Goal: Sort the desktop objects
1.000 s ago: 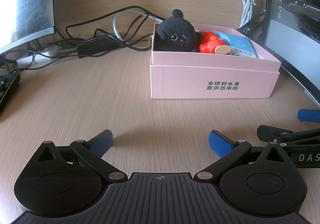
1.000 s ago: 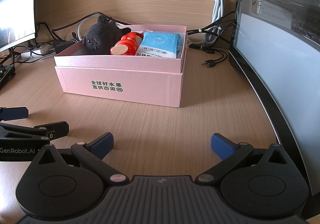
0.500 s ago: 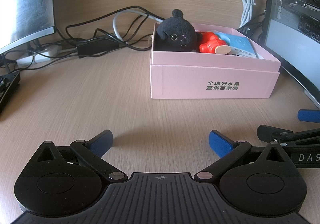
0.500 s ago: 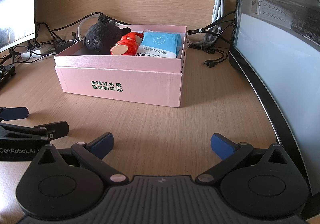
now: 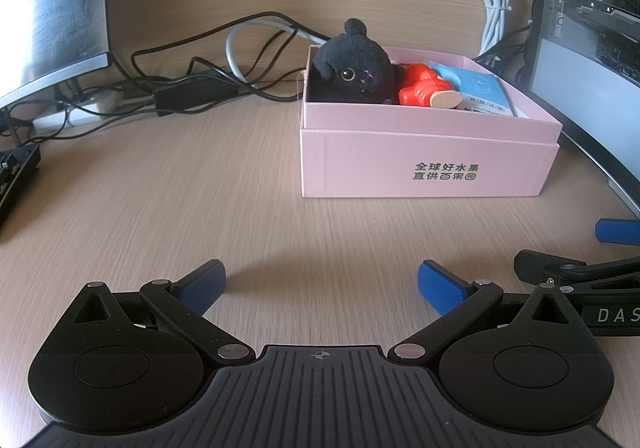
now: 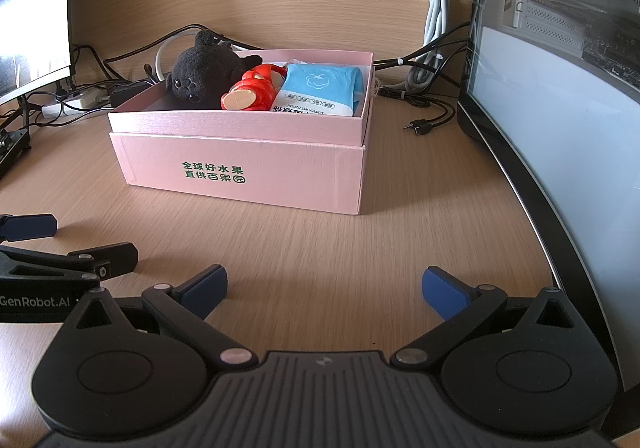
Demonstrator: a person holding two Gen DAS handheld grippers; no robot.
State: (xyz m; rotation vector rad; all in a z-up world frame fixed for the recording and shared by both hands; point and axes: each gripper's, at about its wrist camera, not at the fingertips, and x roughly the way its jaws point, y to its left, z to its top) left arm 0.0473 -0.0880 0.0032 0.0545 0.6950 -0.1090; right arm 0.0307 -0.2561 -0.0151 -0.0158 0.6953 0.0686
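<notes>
Pink box on the bench holds a black plush toy, red toy and blue wipes pack; left tool and right tool rest spread wide, holding nothing.

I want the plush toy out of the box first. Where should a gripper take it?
Probably the black plush toy by its round head, from above: it rises over the pink box rim, while the walls and red toy block its sides.
</notes>
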